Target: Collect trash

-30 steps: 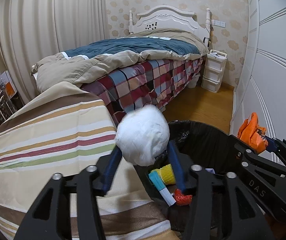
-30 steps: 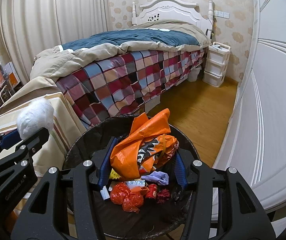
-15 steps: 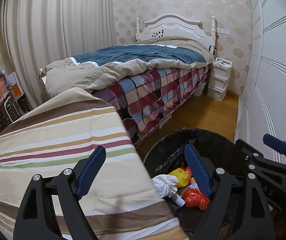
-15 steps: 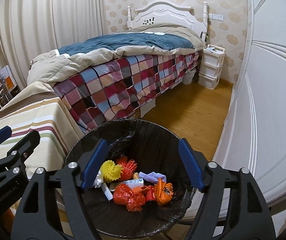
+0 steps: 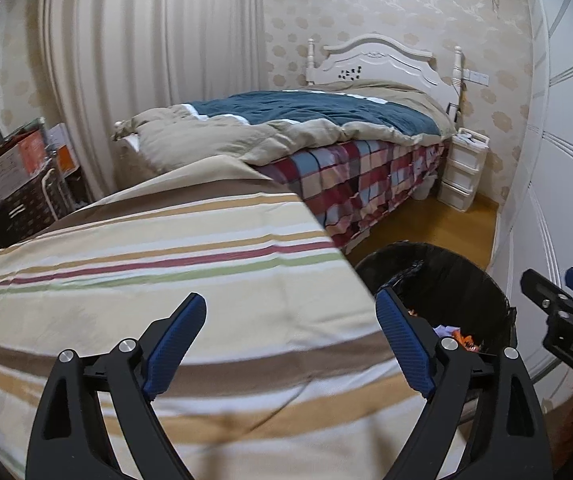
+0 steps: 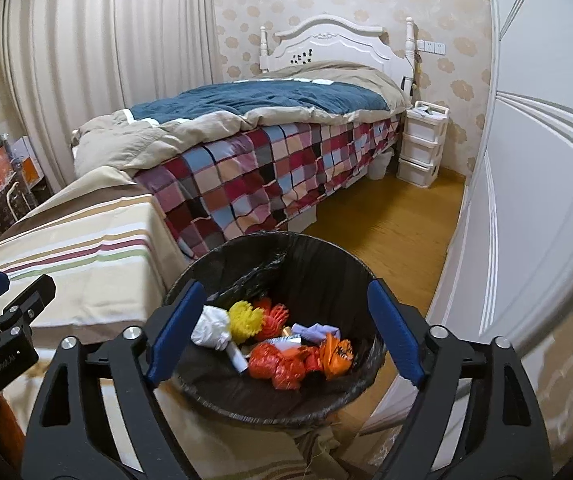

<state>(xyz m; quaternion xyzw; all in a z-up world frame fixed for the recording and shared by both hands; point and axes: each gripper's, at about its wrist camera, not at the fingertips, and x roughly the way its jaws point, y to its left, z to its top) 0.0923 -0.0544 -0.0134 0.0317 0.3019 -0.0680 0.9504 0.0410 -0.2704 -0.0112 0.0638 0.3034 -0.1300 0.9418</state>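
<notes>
Black-lined bin (image 6: 270,360) of trash sits under my spread, empty right tool (image 6: 284,330); my left tool (image 5: 290,344), also spread, faces the striped table (image 5: 146,264).

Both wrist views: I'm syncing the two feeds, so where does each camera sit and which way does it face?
Left wrist: behind the open left gripper, over the striped cloth; right gripper at its edge.
Right wrist: behind the open right gripper, above the trash bin; left gripper at its edge.
Shared: bin, cloth, bed.
</notes>
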